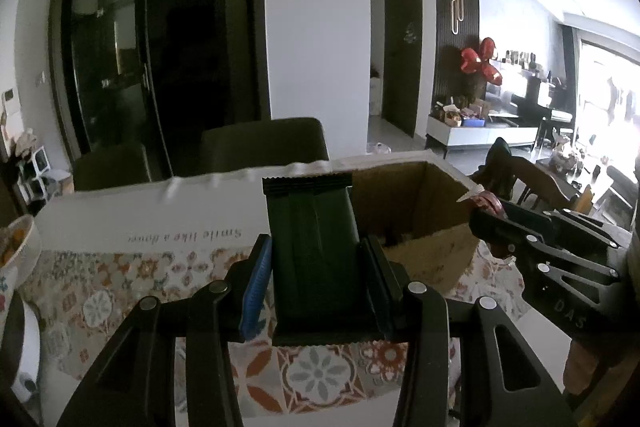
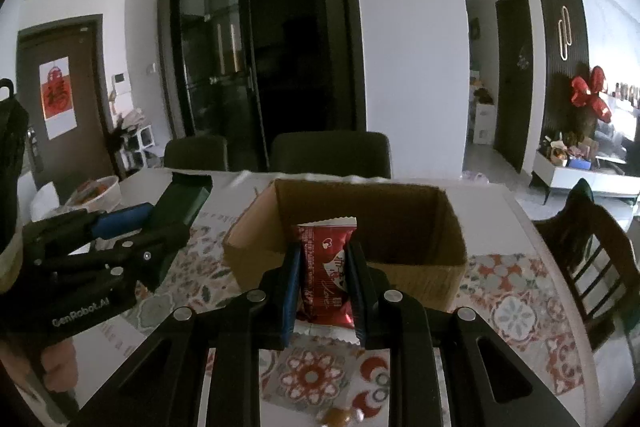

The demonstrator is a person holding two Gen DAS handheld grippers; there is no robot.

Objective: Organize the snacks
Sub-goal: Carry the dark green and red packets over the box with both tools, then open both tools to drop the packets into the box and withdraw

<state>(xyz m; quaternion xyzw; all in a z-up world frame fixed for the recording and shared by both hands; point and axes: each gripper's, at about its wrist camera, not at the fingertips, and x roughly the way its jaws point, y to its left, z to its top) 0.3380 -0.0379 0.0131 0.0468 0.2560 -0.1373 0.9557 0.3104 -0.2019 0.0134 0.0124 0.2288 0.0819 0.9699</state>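
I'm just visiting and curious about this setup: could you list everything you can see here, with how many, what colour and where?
Snack packet: one, dark green, held in the left gripper.
Snack packet: one, red, held in the right gripper.
Cardboard box: one, brown, open, on the table behind the grippers.
Tablecloth: one, floral red and grey, under the box.
Bowl: one, white, far left on the table.
Wrapped candies: a few, brown, on the near edge.
Chairs: two, dark, behind the table.
Hand: one, under the left gripper.

The cardboard box [image 2: 352,251] stood open-topped near the table's [image 2: 532,223] far edge, its walls the only barrier to entry from above. Two chair backs [image 2: 332,153] rose just beyond that edge. A white bowl [image 2: 100,193] occupied the far left corner; a wooden chair [image 2: 592,247] flanked the right edge.
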